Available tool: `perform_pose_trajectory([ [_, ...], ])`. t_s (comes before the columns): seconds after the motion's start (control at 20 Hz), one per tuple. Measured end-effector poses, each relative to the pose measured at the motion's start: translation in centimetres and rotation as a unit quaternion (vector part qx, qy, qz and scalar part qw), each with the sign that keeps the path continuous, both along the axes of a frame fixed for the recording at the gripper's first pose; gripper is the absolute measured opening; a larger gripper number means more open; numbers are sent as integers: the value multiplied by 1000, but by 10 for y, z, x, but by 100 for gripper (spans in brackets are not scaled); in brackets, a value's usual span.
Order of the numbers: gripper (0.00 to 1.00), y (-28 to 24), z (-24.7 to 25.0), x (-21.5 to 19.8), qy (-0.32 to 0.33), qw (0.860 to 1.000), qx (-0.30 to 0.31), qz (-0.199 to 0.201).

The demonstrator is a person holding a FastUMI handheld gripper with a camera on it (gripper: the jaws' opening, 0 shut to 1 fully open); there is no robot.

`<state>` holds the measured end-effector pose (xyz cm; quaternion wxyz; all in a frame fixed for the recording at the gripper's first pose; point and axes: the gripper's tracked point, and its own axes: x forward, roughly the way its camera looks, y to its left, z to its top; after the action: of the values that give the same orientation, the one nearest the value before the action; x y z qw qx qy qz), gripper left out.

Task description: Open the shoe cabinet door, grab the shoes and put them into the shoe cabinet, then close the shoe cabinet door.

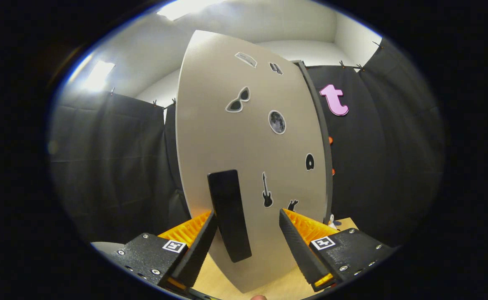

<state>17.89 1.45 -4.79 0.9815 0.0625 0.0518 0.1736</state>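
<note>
We see the tongs (247,221) released, their two orange-and-black fingers (200,246) spread wide with a clear gap between them. Between the fingers and just ahead of them stands the shoe cabinet door (244,137), a pale grey panel that rises tall in front of us. Its black handle (229,214), a long upright bar, sits in the gap between the fingers, nearer the left one. The left fingertip is just beside the handle, but we cannot tell if it touches; the right one stands apart from it. Small stickers dot the door: sunglasses (238,100), a round moon (277,122) and a guitar (267,191) among them. A dark edge of the cabinet (319,137) shows along the door's right side. Below the door and the fingers lies a light wooden surface (277,287).
</note>
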Motion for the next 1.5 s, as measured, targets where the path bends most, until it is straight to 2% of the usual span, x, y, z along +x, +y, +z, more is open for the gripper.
perform_pose_trajectory([
  [0.15,96,22,-5,13,11,1000,19,11],
  [0.45,97,45,-1,30,4,1000,0,10],
  [1.5,97,68,-6,71,0,997,-50,-57],
])
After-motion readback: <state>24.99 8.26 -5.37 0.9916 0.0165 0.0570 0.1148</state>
